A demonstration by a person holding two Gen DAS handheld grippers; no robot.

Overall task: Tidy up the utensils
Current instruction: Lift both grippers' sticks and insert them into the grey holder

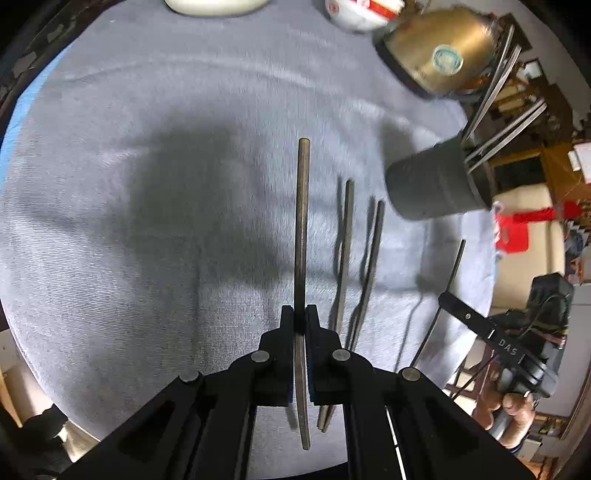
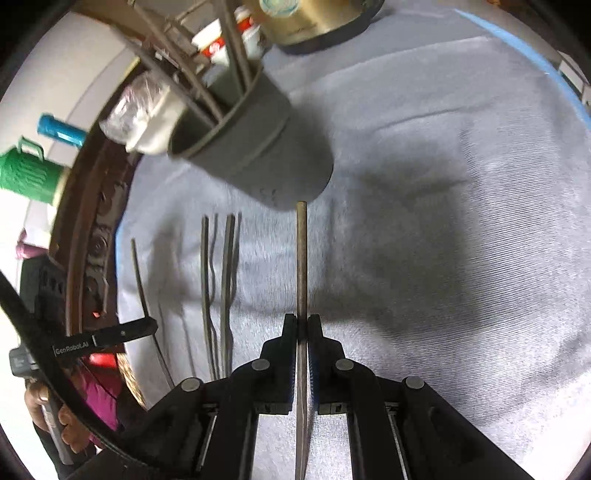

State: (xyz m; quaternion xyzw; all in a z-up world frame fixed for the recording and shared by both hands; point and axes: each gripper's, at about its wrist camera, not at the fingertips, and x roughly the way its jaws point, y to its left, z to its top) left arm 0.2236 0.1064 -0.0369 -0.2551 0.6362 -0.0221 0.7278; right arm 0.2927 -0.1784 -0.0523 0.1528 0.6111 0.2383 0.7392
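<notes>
My left gripper (image 1: 301,319) is shut on a dark chopstick (image 1: 303,221) held above the grey cloth, pointing forward. My right gripper (image 2: 302,326) is shut on another dark chopstick (image 2: 301,258), its tip near the base of the grey utensil holder (image 2: 255,147). The holder (image 1: 436,181) has several chopsticks standing in it. Two dark chopsticks (image 1: 351,266) lie on the cloth beside the holder, also in the right wrist view (image 2: 218,288). The right gripper shows in the left wrist view (image 1: 465,314), the left gripper in the right wrist view (image 2: 125,332).
A gold-coloured pot (image 1: 439,48) stands behind the holder, with white bowls (image 1: 354,14) at the far edge. The grey cloth (image 1: 147,184) covers a round table with a dark wooden rim (image 2: 85,221). A green jug (image 2: 26,177) sits beyond the table.
</notes>
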